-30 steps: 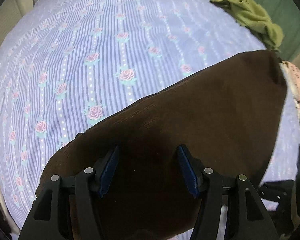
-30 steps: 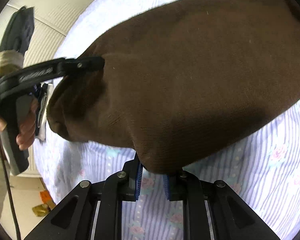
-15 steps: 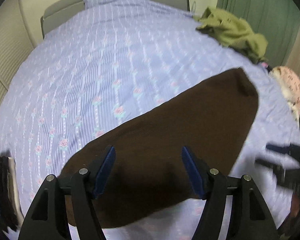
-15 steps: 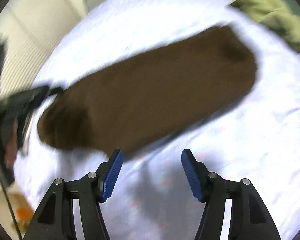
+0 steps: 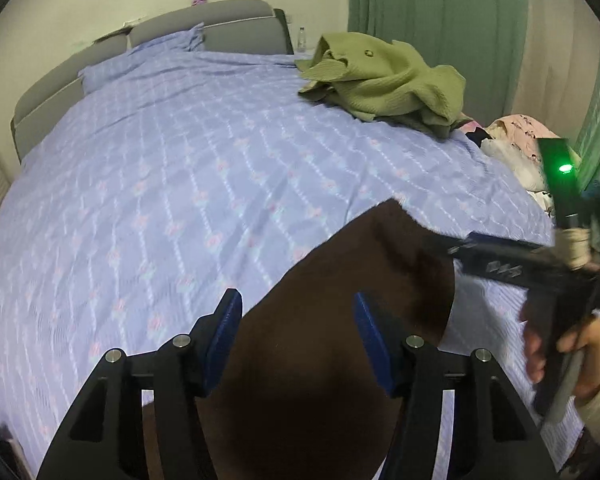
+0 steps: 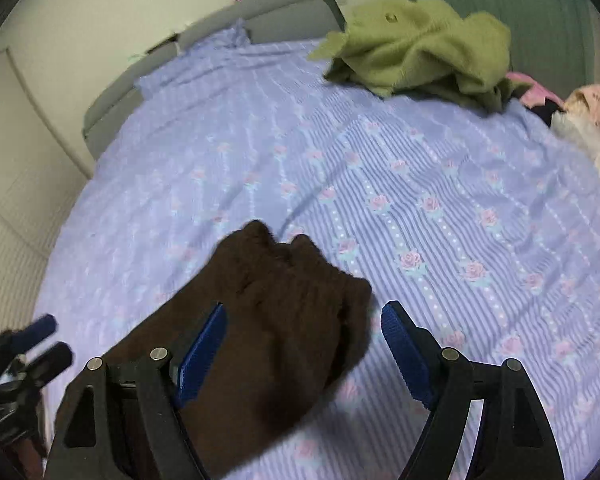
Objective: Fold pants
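The brown pants [image 5: 340, 320] lie folded into a long strip on the lilac rose-print bedsheet [image 5: 180, 184]. My left gripper [image 5: 298, 320] hovers over the strip, its jaws closing, and the blue pads touch no cloth. My right gripper [image 6: 304, 340] hangs above the rumpled end of the pants [image 6: 276, 312] with its jaws opening; its pads press on nothing. In the left wrist view a hand [image 5: 580, 356] holds the right gripper [image 5: 460, 246] beside the strip's far end. The left gripper [image 6: 56, 340] shows blurred at the lower left of the right wrist view.
A crumpled green garment [image 5: 388, 80] lies at the far right of the bed, with pink and white clothes [image 5: 516, 140] near the right edge. A grey headboard [image 5: 220, 20] and a pillow stand at the back. Green curtains [image 5: 420, 12] hang on the right.
The right gripper let go of the pants' edge and opened. Both grippers rose and drew back, so the headboard came into view. The pants now lie loose on the sheet.
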`<state>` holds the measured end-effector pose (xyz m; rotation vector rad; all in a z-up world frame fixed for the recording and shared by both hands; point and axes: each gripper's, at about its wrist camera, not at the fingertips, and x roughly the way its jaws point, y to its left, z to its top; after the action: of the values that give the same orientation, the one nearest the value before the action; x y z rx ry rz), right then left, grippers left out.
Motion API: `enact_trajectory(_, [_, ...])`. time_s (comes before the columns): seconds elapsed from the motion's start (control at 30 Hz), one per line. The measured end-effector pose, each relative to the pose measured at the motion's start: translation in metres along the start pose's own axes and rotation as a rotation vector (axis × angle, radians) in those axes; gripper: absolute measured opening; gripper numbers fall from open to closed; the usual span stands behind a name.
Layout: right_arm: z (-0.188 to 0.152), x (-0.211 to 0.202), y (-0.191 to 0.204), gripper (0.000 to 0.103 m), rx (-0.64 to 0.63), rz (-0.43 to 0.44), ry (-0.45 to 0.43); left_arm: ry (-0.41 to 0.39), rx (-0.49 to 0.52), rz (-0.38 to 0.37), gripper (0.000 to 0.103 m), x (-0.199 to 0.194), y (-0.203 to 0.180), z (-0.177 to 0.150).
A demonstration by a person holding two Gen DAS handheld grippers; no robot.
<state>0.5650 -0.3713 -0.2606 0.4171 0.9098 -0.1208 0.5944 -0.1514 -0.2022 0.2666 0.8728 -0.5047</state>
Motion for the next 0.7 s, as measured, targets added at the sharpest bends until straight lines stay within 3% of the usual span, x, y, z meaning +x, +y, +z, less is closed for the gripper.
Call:
enact_trajectory(0.1, [0.004, 0.011, 0.009, 0.081, -0.043, 0.019, 0.004, 0.025, -0.001, -0.006, 0.058, 0.006, -0.007, -0.002])
enact_trajectory(0.17, [0.012, 0.009, 0.024, 0.081, -0.174, 0.022, -0.042, 0.042, -0.006, -0.011, 0.058, 0.007, -0.009, -0.009])
enact_trajectory(0.23, [0.021, 0.015, 0.038, 0.090, -0.328, 0.025, -0.055, 0.059, -0.022, -0.015, 0.058, 0.006, -0.010, -0.015])
enact_trajectory(0.33, [0.036, 0.041, 0.042, 0.090, -0.447, 0.018, 0.019, 0.081, -0.057, -0.018, 0.058, 0.006, -0.010, -0.025])
enact_trajectory(0.5, [0.045, 0.072, 0.002, 0.087, -0.393, 0.023, 0.138, 0.099, -0.081, 0.002, 0.057, 0.008, -0.007, -0.032])
enact_trajectory(0.57, [0.047, 0.084, -0.013, 0.086, -0.323, 0.071, 0.187, 0.102, -0.079, 0.022, 0.057, 0.011, -0.006, -0.033])
enact_trajectory(0.7, [0.037, 0.108, -0.024, 0.077, -0.273, 0.110, 0.274, 0.122, -0.100, 0.057, 0.057, 0.017, 0.001, -0.034])
